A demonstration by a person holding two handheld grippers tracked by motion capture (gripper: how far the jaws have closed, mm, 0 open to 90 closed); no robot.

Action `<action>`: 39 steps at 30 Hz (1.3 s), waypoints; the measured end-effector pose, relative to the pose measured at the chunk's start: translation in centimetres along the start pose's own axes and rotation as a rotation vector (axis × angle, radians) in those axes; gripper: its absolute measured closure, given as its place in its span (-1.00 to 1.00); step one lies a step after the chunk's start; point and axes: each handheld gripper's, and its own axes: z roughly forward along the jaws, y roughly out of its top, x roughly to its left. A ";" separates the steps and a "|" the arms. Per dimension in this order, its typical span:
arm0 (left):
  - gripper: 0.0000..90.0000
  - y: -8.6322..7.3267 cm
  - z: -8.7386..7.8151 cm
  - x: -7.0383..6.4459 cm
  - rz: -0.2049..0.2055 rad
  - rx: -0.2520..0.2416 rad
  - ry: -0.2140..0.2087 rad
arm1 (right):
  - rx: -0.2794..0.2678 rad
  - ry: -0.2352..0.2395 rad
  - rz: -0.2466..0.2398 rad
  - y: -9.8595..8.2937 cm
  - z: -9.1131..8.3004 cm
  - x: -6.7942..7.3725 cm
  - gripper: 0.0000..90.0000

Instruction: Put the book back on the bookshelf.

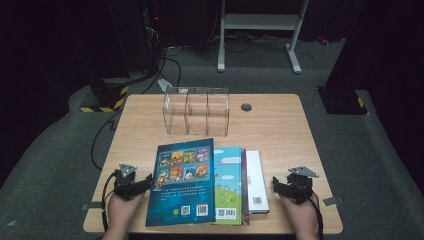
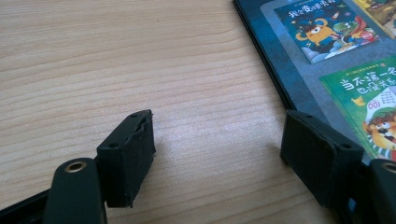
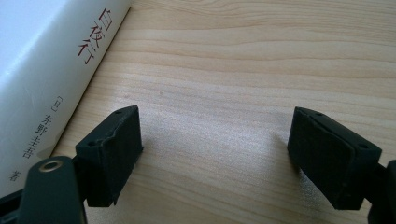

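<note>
Books [image 1: 205, 182] between left hand-held gripper [image 1: 134, 184] and right hand-held gripper [image 1: 291, 187], untouched.

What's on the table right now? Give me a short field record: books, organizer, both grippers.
table: wooden, with a round grommet near the far edge
organizer: clear, three compartments, all empty, upright at far centre
books: three overlapping at the near edge; blue book on top, green book under it, white book lowest, rightmost
left hand-held gripper: open, empty, beside the blue book
right hand-held gripper: open, empty, beside the white book's spine
</note>
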 end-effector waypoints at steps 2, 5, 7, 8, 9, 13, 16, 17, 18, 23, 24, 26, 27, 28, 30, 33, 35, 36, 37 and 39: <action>-0.42 0.0 0.0 0.0 0.002 0.000 0.000 | -0.001 0.000 0.000 0.0 0.0 0.0 -0.59; -0.43 0.0 0.0 0.0 0.002 0.003 -0.001 | -0.008 0.007 0.012 0.0 -0.1 -0.2 -0.53; -0.45 0.1 0.0 0.1 -0.005 0.002 0.006 | -0.012 0.009 0.005 -0.1 -0.1 -0.3 -0.49; -0.47 0.1 0.0 0.2 -0.013 0.011 0.021 | -0.010 0.006 0.003 -0.1 -0.1 -0.3 -0.48; -0.47 0.1 0.0 0.2 -0.013 0.011 0.021 | -0.008 0.002 0.005 0.0 -0.1 -0.2 -0.48; -0.47 0.0 0.0 0.2 -0.026 0.003 0.029 | -0.007 0.001 -0.009 0.0 -0.1 -0.2 -0.46; -0.46 0.0 0.0 0.1 -0.022 0.005 0.023 | -0.012 0.005 -0.003 0.0 -0.1 -0.2 -0.43; -0.46 0.0 0.0 0.1 -0.022 0.005 0.023 | -0.011 0.006 -0.005 0.0 -0.2 -0.2 -0.41; -0.47 0.1 0.1 0.1 -0.017 0.007 0.022 | -0.013 0.008 -0.012 -0.1 -0.2 -0.2 -0.38; -0.47 0.1 0.1 0.1 -0.013 0.008 0.020 | -0.024 0.027 -0.007 -0.1 -0.5 -0.2 -0.34; -0.47 0.1 0.0 0.1 -0.014 0.009 0.019 | -0.033 0.029 -0.009 -0.1 -0.6 -0.3 -0.34; -0.47 0.1 0.0 0.2 -0.007 0.011 0.017 | -0.037 0.037 -0.019 0.0 -0.7 -0.3 -0.29; -0.47 0.1 0.0 0.2 -0.007 0.011 0.017 | -0.036 0.046 -0.026 0.0 -0.9 -0.2 -0.29; -0.47 0.0 -0.1 0.1 -0.011 0.010 0.018 | -0.044 0.049 -0.041 0.1 -1.0 -0.2 -0.31; -0.44 0.0 -0.1 0.1 -0.004 0.008 0.013 | -0.061 0.059 -0.052 0.3 -1.4 0.0 -0.37; -0.44 0.1 0.0 0.1 -0.003 0.008 0.011 | -0.072 0.089 -0.058 0.5 -1.8 0.1 -0.37; -0.44 0.2 0.0 0.2 0.000 0.015 0.006 | -0.084 0.096 -0.076 0.7 -2.1 0.3 -0.37; -0.43 0.2 0.1 0.2 0.001 0.014 0.005 | -0.094 0.107 -0.082 0.8 -2.2 0.4 -0.37; -0.43 0.2 0.1 0.2 0.001 0.014 0.005 | -0.094 0.107 -0.082 0.8 -2.2 0.4 -0.37; -0.42 0.2 0.0 0.1 0.000 0.015 0.006 | -0.117 0.126 -0.097 1.0 -2.5 0.8 -0.41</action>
